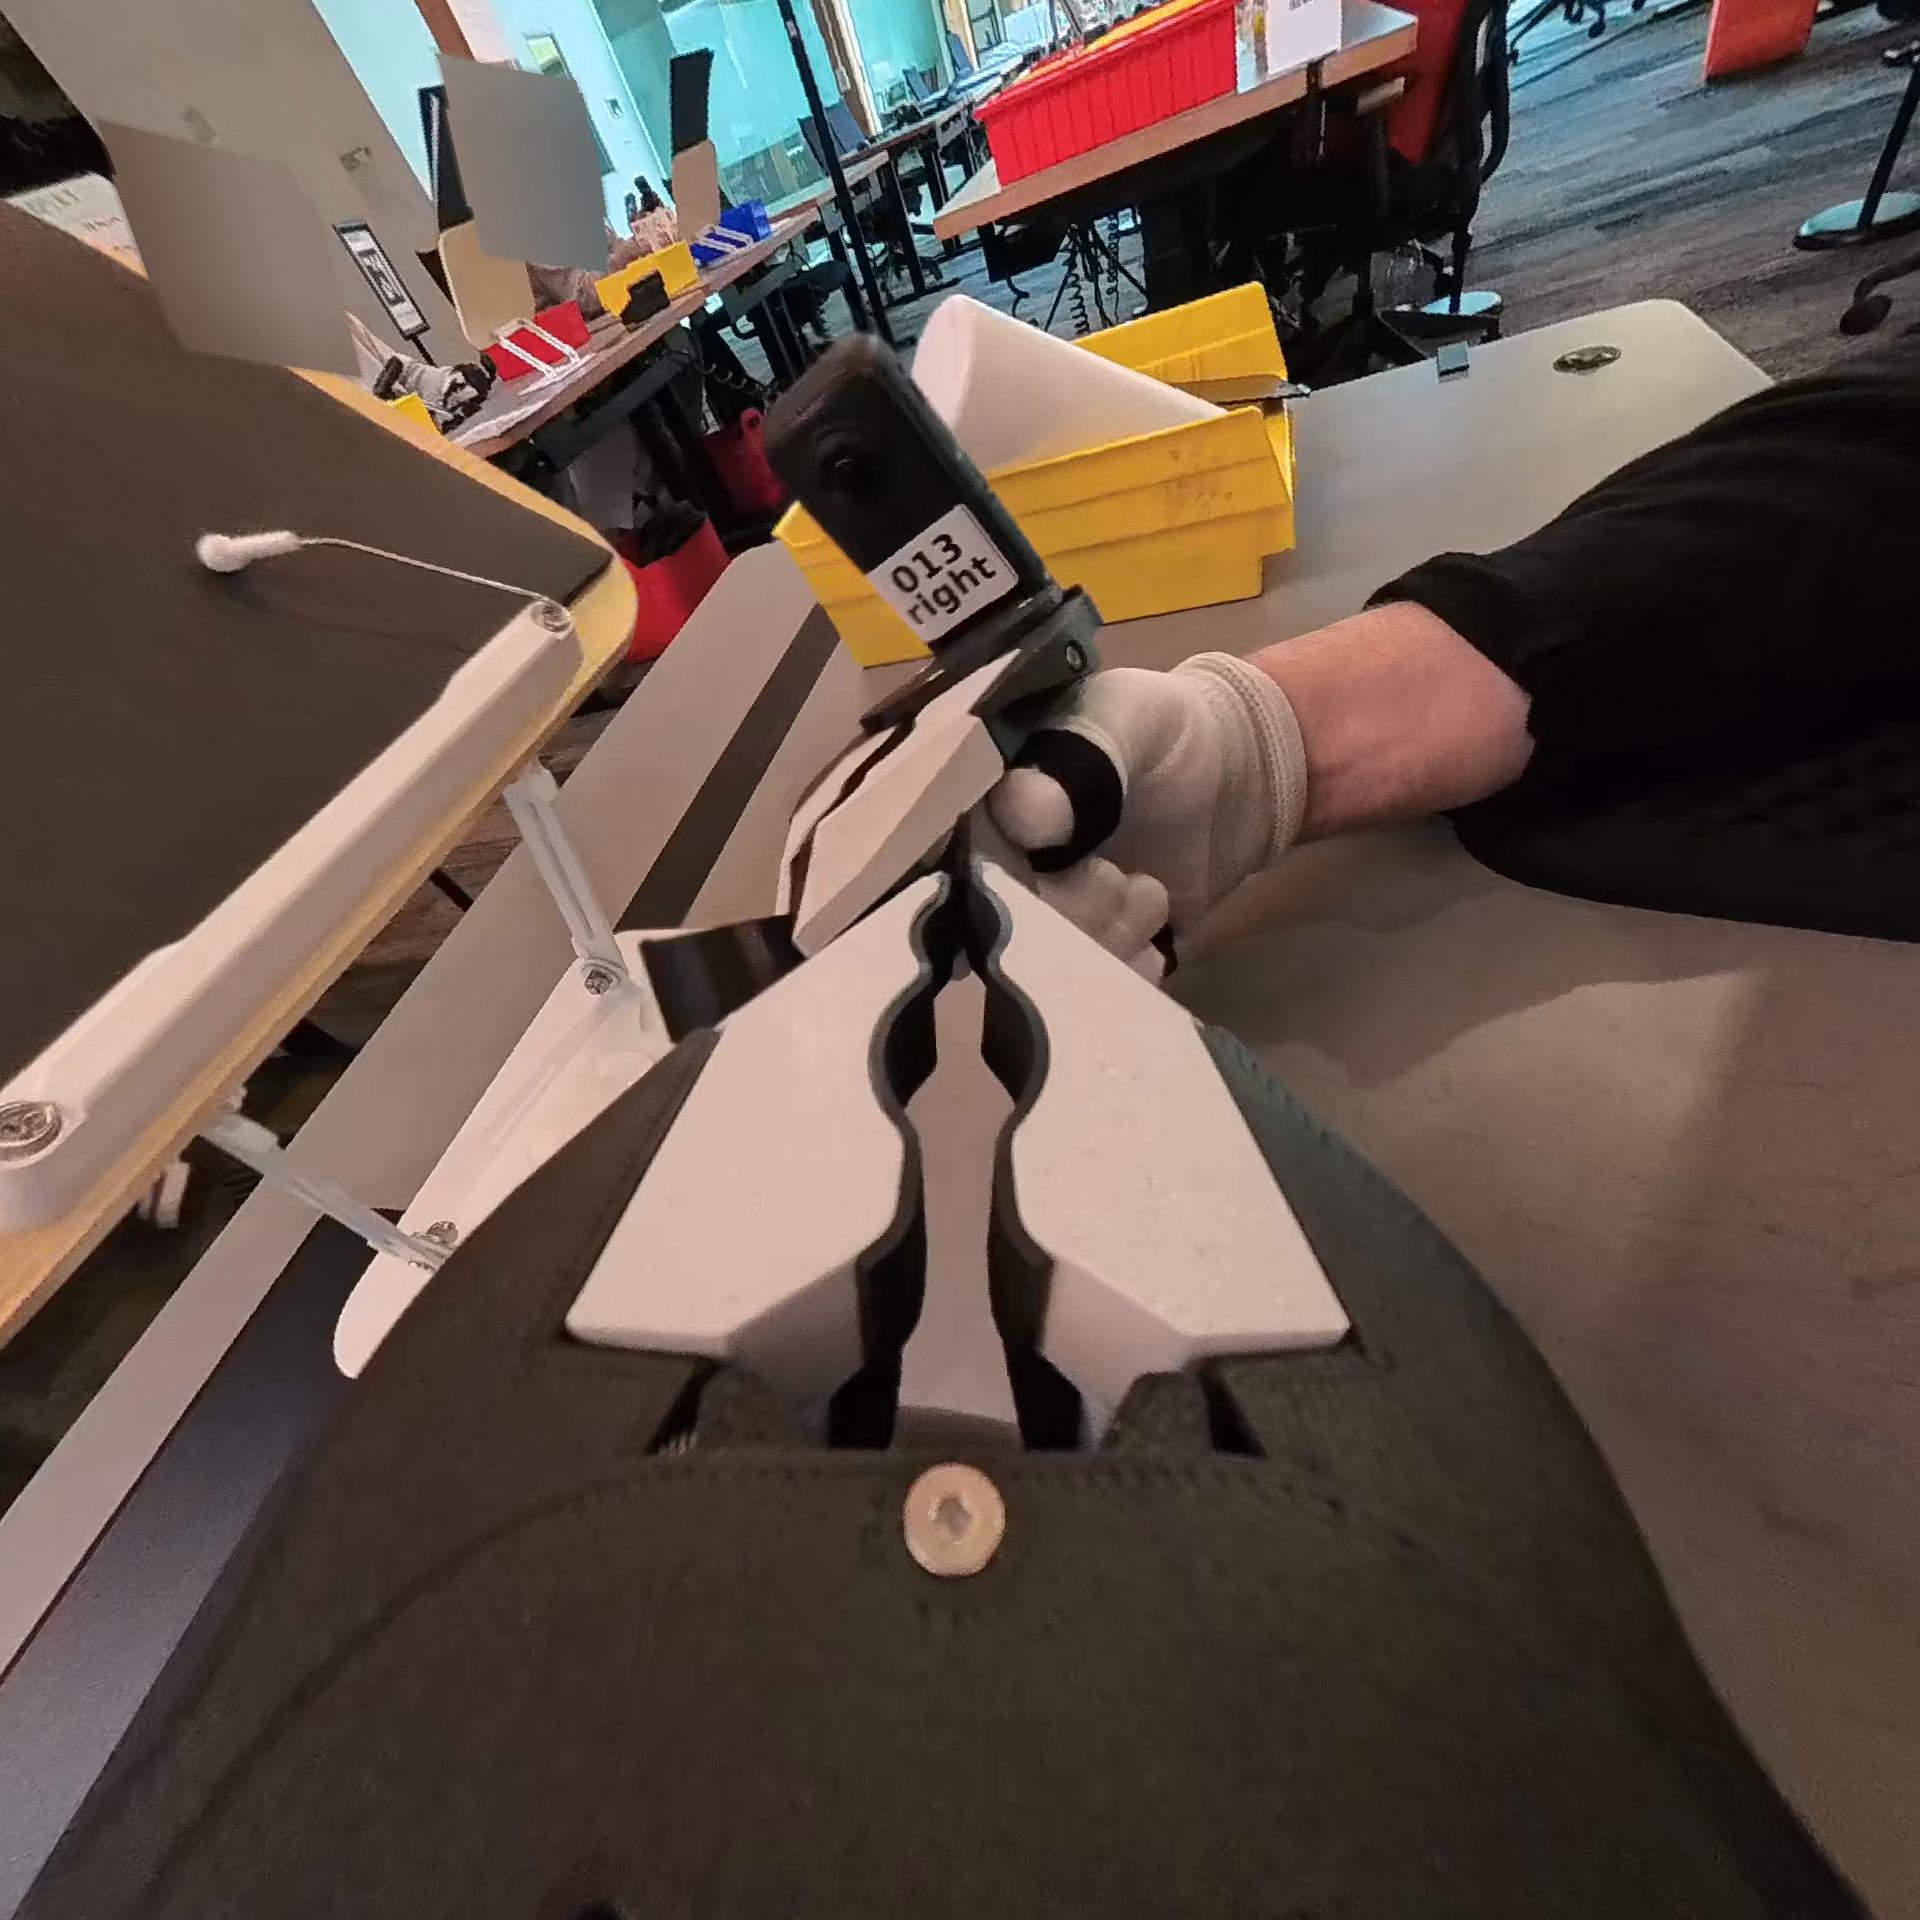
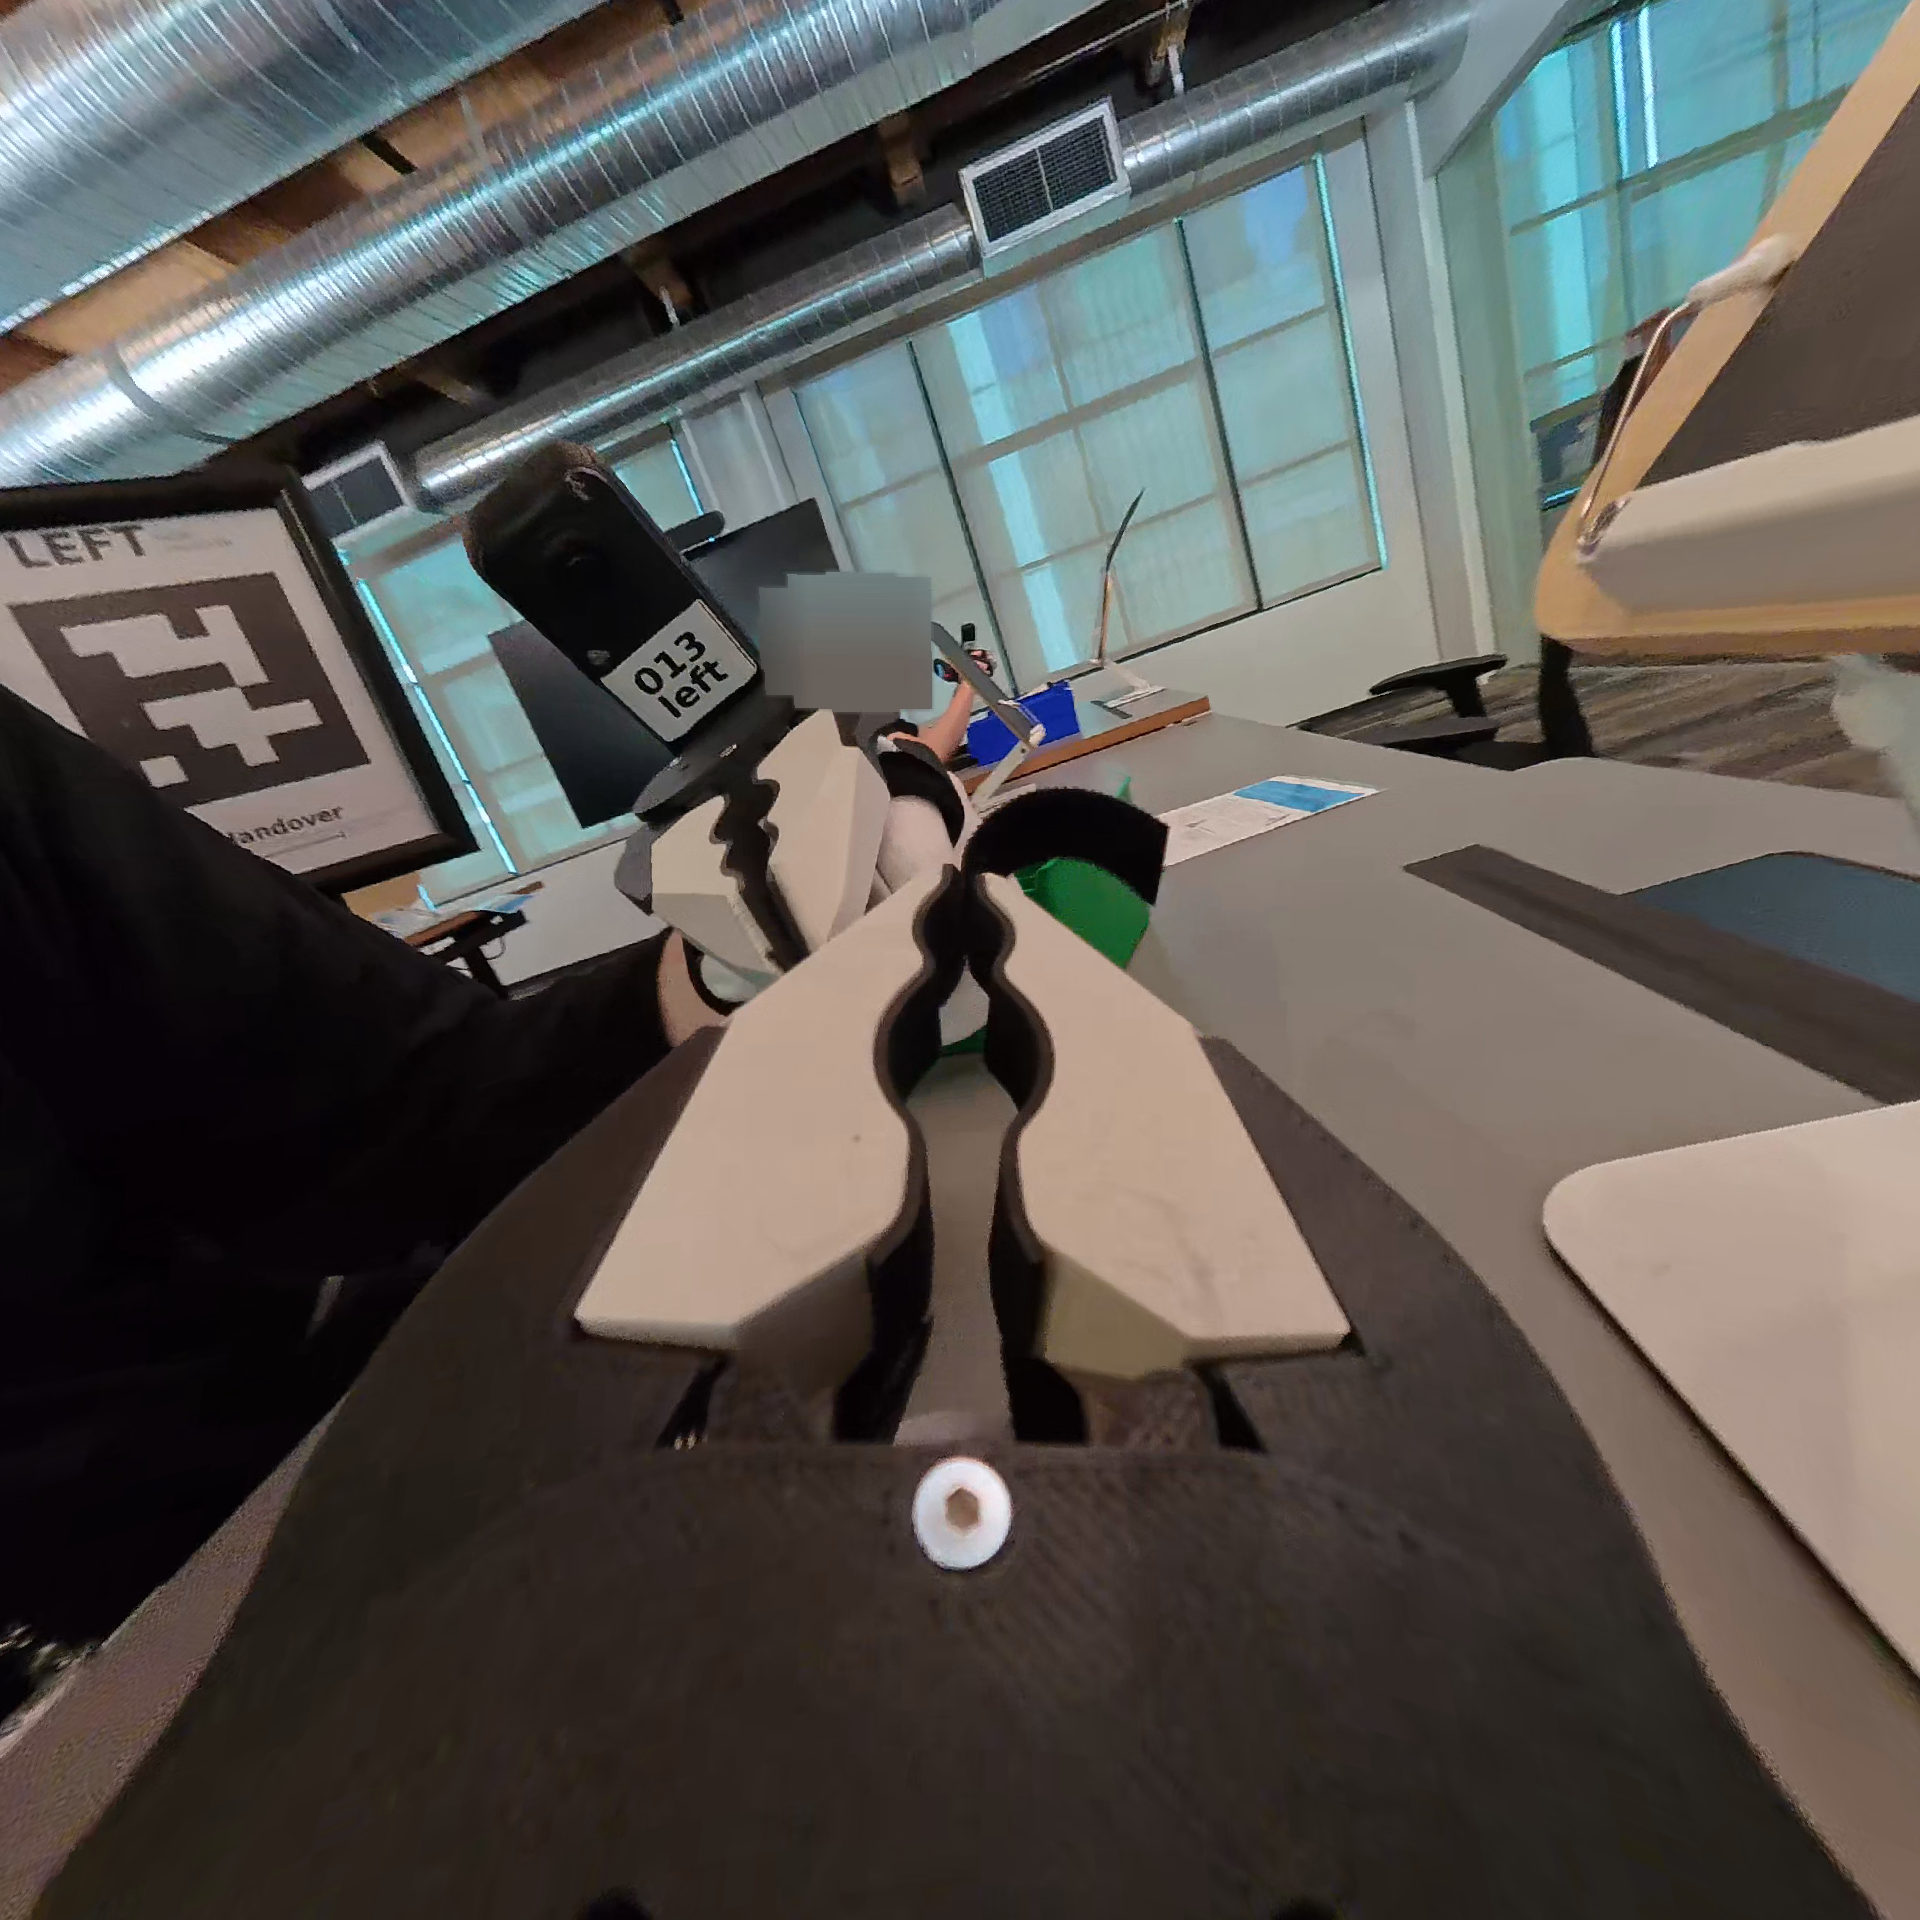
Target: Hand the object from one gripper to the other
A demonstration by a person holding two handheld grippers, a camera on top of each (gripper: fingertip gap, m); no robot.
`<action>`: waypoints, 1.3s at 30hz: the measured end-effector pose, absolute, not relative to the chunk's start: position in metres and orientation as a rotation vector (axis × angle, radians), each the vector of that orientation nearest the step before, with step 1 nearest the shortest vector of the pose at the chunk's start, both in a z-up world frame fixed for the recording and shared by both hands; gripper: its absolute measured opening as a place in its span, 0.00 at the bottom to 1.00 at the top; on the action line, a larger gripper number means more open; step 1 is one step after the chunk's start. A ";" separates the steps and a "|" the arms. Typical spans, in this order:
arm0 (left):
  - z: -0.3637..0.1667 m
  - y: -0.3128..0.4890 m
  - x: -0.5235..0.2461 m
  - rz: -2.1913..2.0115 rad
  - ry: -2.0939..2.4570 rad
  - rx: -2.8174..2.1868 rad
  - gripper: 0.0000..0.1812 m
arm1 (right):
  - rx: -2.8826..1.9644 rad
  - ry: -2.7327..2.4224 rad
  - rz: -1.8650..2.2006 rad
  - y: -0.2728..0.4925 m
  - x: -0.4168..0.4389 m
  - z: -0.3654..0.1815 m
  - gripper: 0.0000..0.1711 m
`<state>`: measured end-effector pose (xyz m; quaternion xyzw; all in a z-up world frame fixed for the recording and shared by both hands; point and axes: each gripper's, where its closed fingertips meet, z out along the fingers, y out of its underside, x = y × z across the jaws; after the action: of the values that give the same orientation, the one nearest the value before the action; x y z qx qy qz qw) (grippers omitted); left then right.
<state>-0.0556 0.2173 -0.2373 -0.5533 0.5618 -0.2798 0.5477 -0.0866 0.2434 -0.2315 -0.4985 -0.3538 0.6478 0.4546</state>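
Observation:
The object is a black curved strap [image 2: 1075,821]. My right gripper [image 2: 961,883] is shut on one end of it, and the strap arcs up and to the right from its fingertips. In the left wrist view the right gripper [image 1: 805,920], held by a gloved hand [image 1: 1174,769], points down-left with the strap [image 1: 717,971] sticking out of its tips. My left gripper [image 1: 961,909] is shut with nothing visible between its pads. It sits close to the right gripper, tips almost touching its underside. In the right wrist view the left gripper [image 2: 753,925] crosses just left of my right fingers.
Both grippers are above a grey table [image 1: 1558,1143]. A yellow bin [image 1: 1122,540] stands behind, a tilted black-topped board [image 1: 260,675] is on the left. A green container [image 2: 1091,920] is behind the strap, a marker sign [image 2: 187,665] at left, a white pad [image 2: 1766,1299] at right. Only a small space, under 4 cm, lies between the two pairs of fingers.

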 end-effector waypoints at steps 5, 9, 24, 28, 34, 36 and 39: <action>-0.227 0.222 -0.061 -0.707 1.265 -1.310 0.00 | -1.214 -0.876 1.532 0.246 -0.085 -0.230 0.00; -0.224 0.227 -0.065 -0.728 1.223 -1.321 0.00 | -1.205 -0.880 1.511 0.246 -0.084 -0.229 0.00; -0.219 0.231 -0.069 -0.787 1.166 -1.335 0.00 | -1.187 -0.903 1.454 0.245 -0.083 -0.227 0.00; -0.219 0.231 -0.070 -0.812 1.154 -1.340 0.00 | -1.181 -0.912 1.446 0.244 -0.083 -0.227 0.00; -0.219 0.234 -0.070 -0.836 1.129 -1.351 0.00 | -1.172 -0.914 1.431 0.244 -0.083 -0.226 0.00; -0.217 0.238 -0.072 -0.849 1.089 -1.359 0.00 | -1.162 -0.907 1.424 0.245 -0.081 -0.224 0.00; -0.215 0.246 -0.074 -0.899 1.008 -1.375 0.00 | -1.149 -0.871 1.428 0.248 -0.078 -0.220 0.00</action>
<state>-0.0743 0.2456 -0.2146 -0.5859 0.4296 -0.3829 0.5706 -0.0780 0.2476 -0.2201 -0.4809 -0.3646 0.5977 0.5277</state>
